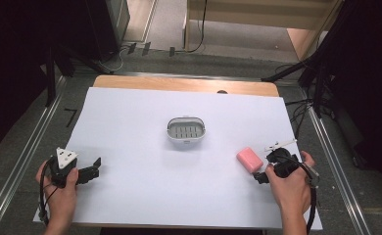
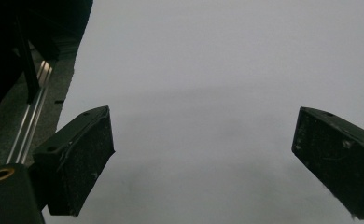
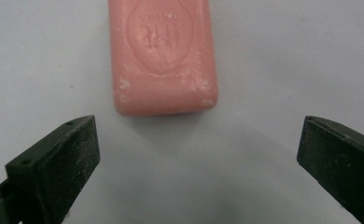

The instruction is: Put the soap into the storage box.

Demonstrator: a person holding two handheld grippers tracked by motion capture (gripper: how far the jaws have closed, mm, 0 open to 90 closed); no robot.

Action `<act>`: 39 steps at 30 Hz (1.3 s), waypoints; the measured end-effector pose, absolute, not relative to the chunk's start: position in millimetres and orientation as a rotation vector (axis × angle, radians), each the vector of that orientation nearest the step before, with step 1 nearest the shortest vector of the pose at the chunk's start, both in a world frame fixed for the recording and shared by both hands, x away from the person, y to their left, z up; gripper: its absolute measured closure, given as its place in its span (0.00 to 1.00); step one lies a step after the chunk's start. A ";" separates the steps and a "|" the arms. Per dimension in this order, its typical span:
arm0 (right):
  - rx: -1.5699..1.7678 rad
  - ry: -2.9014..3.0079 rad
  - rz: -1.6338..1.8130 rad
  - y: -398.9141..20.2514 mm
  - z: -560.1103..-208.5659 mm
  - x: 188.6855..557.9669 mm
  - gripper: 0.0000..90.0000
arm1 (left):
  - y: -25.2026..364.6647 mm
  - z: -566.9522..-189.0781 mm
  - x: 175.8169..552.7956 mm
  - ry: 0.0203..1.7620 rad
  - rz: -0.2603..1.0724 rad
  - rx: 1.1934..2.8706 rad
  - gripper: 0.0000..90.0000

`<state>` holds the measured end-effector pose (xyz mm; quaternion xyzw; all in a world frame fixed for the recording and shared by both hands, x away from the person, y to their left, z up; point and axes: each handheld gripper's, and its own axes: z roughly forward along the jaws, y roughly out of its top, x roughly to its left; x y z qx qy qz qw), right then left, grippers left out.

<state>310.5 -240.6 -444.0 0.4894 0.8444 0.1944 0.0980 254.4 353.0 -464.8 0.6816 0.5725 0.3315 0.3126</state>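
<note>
Right gripper [image 3: 196,154], jaws spread wide and empty, is squared up to the pink rectangular embossed soap bar [image 3: 164,56] lying flat just ahead, apparently to straddle its short end; left gripper [image 2: 203,163], also apart, waits over bare white desk sheet [image 2: 227,70].

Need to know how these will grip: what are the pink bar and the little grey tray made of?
The pink bar looks like hard soap: matte, waxy, with an embossed stamp and whitish scuffs. The little grey tray seems moulded plastic, smooth, with a slotted floor and a paler rim; too small to be sure.
</note>
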 end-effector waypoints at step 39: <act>1.545 2.521 0.598 -203.9 -452.9 349.5 0.40 | 354.0 -464.6 254.6 1.514 0.863 1.791 0.07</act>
